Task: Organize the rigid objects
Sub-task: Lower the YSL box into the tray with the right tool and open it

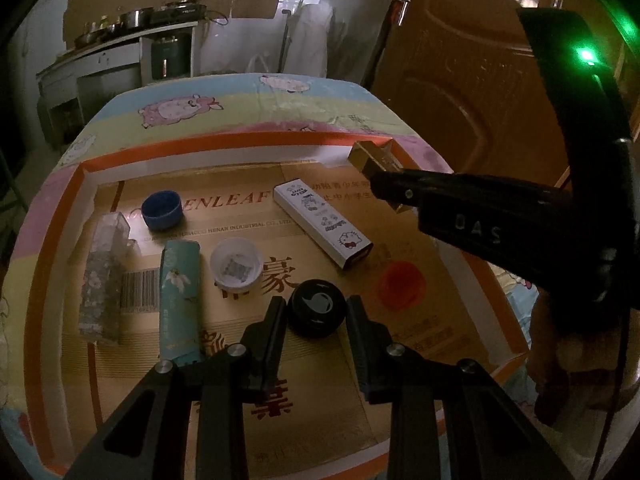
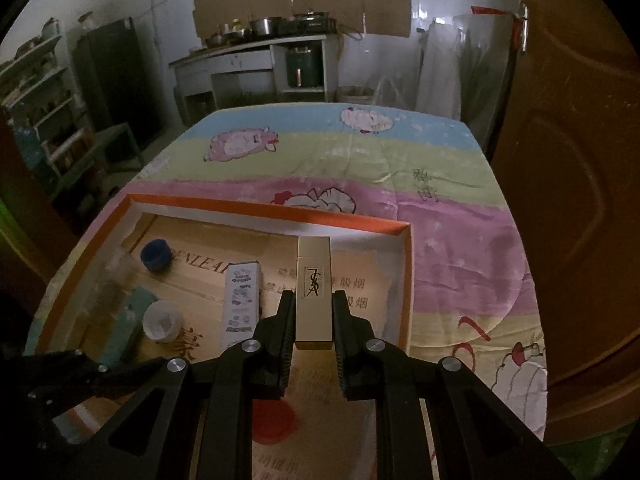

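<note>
A shallow orange-rimmed tray (image 1: 200, 142) lined with cardboard lies on the cartoon-print tablecloth. My left gripper (image 1: 316, 304) is low over its near middle, shut on a black round lid (image 1: 316, 314) held between its fingers. My right gripper (image 2: 313, 296) is shut on a gold rectangular box (image 2: 313, 272) with a black logo. It holds the box above the tray's far right corner (image 2: 404, 228). The left wrist view shows that gold box (image 1: 366, 156) sticking out of the right gripper's fingers (image 1: 394, 190).
Inside the tray lie a blue cap (image 1: 162, 210), a white cartoon-print box (image 1: 322, 224), a white cap (image 1: 236, 262), a teal box (image 1: 180, 292), a mottled clear box (image 1: 102, 280) and a red cap (image 1: 401, 284). A wooden door (image 2: 580, 200) stands close on the right.
</note>
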